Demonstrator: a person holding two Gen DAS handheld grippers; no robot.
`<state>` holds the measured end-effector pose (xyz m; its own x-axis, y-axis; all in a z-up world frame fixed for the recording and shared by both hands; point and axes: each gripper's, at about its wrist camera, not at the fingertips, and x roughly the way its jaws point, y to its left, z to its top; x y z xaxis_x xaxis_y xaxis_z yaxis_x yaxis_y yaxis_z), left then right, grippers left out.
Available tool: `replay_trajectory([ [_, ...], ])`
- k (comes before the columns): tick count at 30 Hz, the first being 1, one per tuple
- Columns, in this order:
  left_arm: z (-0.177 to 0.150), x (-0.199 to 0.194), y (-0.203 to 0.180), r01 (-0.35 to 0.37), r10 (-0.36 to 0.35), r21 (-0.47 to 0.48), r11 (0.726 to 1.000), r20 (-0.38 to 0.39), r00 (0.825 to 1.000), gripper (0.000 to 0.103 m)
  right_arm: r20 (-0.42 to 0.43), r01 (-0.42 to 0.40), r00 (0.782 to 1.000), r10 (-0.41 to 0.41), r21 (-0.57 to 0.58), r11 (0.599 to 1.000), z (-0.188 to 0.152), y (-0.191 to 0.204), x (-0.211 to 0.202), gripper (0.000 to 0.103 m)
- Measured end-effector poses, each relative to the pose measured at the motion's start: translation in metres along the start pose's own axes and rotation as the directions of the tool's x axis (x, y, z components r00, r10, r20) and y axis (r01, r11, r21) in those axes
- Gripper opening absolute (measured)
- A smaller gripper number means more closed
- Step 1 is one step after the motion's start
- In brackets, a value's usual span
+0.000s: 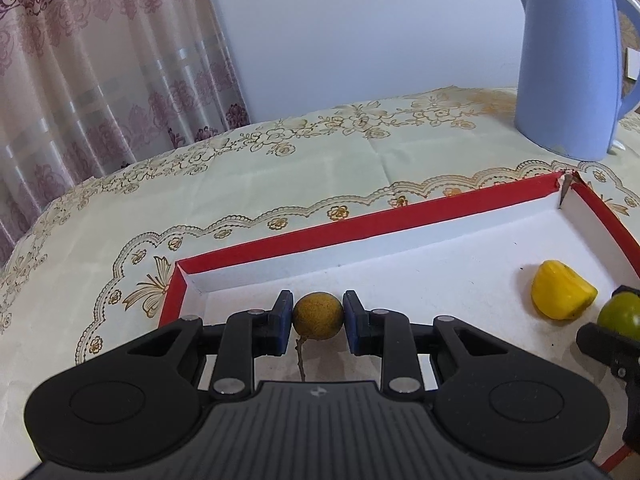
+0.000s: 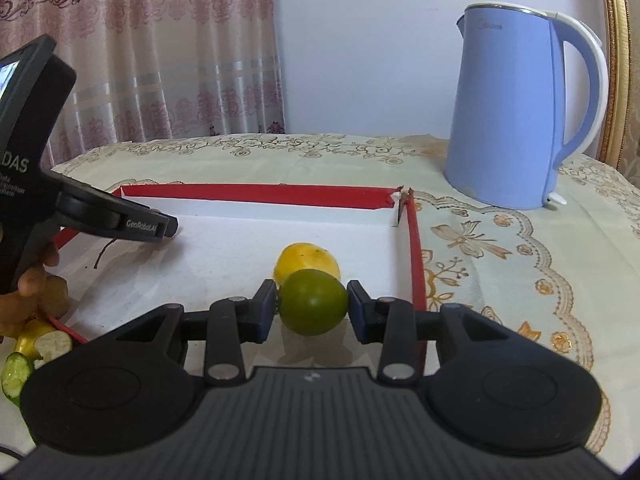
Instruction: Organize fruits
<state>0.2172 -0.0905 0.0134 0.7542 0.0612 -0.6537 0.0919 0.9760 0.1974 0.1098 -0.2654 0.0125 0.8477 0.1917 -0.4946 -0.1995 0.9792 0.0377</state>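
My left gripper point(image 1: 318, 314) is shut on a small round brown-yellow fruit point(image 1: 318, 315) with a thin stem, held over the near left corner of a red-rimmed white tray point(image 1: 304, 236). My right gripper point(image 2: 313, 308) is shut on a round green fruit point(image 2: 313, 307) over the tray's right side point(image 2: 416, 264). A yellow fruit piece point(image 1: 560, 296) lies on the tray floor just beyond the green fruit; it also shows in the right wrist view point(image 2: 308, 261). The left gripper's body point(image 2: 120, 222) shows at the left of the right wrist view.
A blue electric kettle point(image 2: 516, 120) stands on the floral tablecloth point(image 1: 280, 168) behind the tray's far right corner. Cut pieces, yellow point(image 2: 40, 340) and green point(image 2: 16, 372), lie outside the tray's near left. A curtain hangs behind the table.
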Motion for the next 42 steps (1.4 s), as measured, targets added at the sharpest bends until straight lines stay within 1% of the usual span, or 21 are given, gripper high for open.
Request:
replay_trajectory([
  [6, 0.004, 0.008, 0.002, -0.003, 0.002, -0.027, 1.0, -0.036, 0.999, 0.026, -0.006, 0.008, 1.0, -0.008, 0.005, 1.0, -0.001, 0.001, 0.002, 0.037],
  [9, 0.005, 0.009, 0.002, -0.017, 0.016, -0.029, 0.999, -0.04, 0.999, 0.026, -0.002, 0.013, 1.0, -0.013, -0.004, 1.0, 0.0, 0.003, 0.002, 0.036],
  [15, 0.005, 0.008, 0.003, -0.024, 0.022, -0.03, 0.999, -0.047, 0.999, 0.027, 0.006, 0.02, 1.0, -0.02, 0.004, 1.0, 0.0, 0.0, 0.002, 0.038],
  [16, 0.005, 0.008, 0.004, -0.022, 0.02, -0.032, 0.999, -0.048, 0.999, 0.027, 0.007, 0.021, 1.0, -0.021, 0.004, 1.0, 0.0, 0.0, 0.002, 0.04],
  [18, 0.005, 0.006, 0.005, -0.016, 0.015, -0.038, 0.999, -0.047, 0.999, 0.029, 0.011, 0.022, 1.0, -0.022, 0.002, 1.0, 0.0, 0.001, 0.001, 0.046],
  [19, 0.006, 0.004, 0.005, -0.014, 0.012, -0.041, 0.999, -0.045, 0.999, 0.029, 0.012, 0.022, 1.0, -0.022, 0.001, 1.0, 0.0, 0.001, 0.001, 0.047],
  [21, 0.006, 0.001, 0.007, -0.004, 0.002, -0.047, 0.999, -0.041, 0.999, 0.032, 0.013, 0.021, 1.0, -0.021, -0.002, 1.0, 0.0, 0.001, 0.002, 0.048],
  [22, 0.006, -0.001, 0.008, 0.002, -0.004, -0.052, 0.999, -0.04, 0.999, 0.036, 0.015, 0.021, 1.0, -0.021, -0.002, 1.0, 0.0, 0.001, 0.001, 0.049],
  [23, 0.006, -0.004, 0.01, 0.009, -0.011, -0.056, 0.998, -0.034, 0.999, 0.046, 0.02, 0.02, 1.0, -0.02, 0.0, 1.0, 0.0, 0.0, 0.001, 0.05],
  [25, 0.006, -0.014, 0.015, 0.016, -0.016, -0.067, 0.998, -0.006, 1.0, 0.059, 0.033, 0.018, 0.999, -0.018, 0.005, 1.0, 0.0, 0.0, -0.001, 0.051],
  [27, 0.004, -0.031, 0.024, 0.013, -0.01, -0.083, 0.996, 0.042, 0.999, 0.06, 0.06, 0.015, 0.998, -0.016, 0.015, 1.0, -0.001, -0.002, -0.006, 0.051],
  [30, 0.0, -0.065, 0.047, 0.033, -0.019, -0.13, 0.991, 0.107, 0.994, 0.06, 0.155, 0.014, 0.988, -0.017, 0.017, 1.0, 0.0, -0.003, -0.02, 0.052],
  [31, -0.002, -0.076, 0.055, 0.04, -0.022, -0.141, 0.989, 0.126, 0.992, 0.06, 0.204, 0.015, 0.979, -0.018, 0.014, 1.0, 0.0, -0.003, -0.027, 0.054],
  [32, -0.008, -0.089, 0.063, 0.043, -0.019, -0.155, 0.987, 0.148, 0.989, 0.06, 0.244, 0.018, 0.97, -0.019, 0.009, 1.0, 0.0, -0.003, -0.033, 0.06],
  [33, -0.015, -0.101, 0.07, 0.044, -0.015, -0.17, 0.984, 0.168, 0.986, 0.06, 0.291, 0.028, 0.956, -0.027, 0.0, 1.0, -0.001, -0.001, -0.04, 0.073],
  [35, -0.035, -0.125, 0.079, 0.053, -0.018, -0.176, 0.983, 0.198, 0.98, 0.06, 0.365, 0.068, 0.929, -0.058, -0.015, 0.998, -0.003, 0.002, -0.052, 0.087],
  [36, -0.048, -0.136, 0.083, 0.059, -0.02, -0.183, 0.981, 0.209, 0.978, 0.06, 0.395, 0.087, 0.916, -0.071, -0.024, 0.996, -0.004, 0.004, -0.056, 0.089],
  [38, -0.071, -0.152, 0.085, 0.073, -0.032, -0.185, 0.98, 0.217, 0.976, 0.06, 0.408, 0.114, 0.909, -0.088, -0.038, 0.993, -0.003, 0.007, -0.061, 0.089],
  [40, -0.094, -0.166, 0.088, 0.087, -0.043, -0.184, 0.979, 0.232, 0.972, 0.06, 0.384, 0.137, 0.917, -0.109, -0.048, 0.989, -0.001, 0.012, -0.066, 0.089],
  [42, -0.116, -0.174, 0.091, 0.094, -0.049, -0.177, 0.98, 0.246, 0.968, 0.06, 0.372, 0.131, 0.923, -0.1, -0.059, 0.99, -0.004, 0.02, -0.079, 0.091],
])
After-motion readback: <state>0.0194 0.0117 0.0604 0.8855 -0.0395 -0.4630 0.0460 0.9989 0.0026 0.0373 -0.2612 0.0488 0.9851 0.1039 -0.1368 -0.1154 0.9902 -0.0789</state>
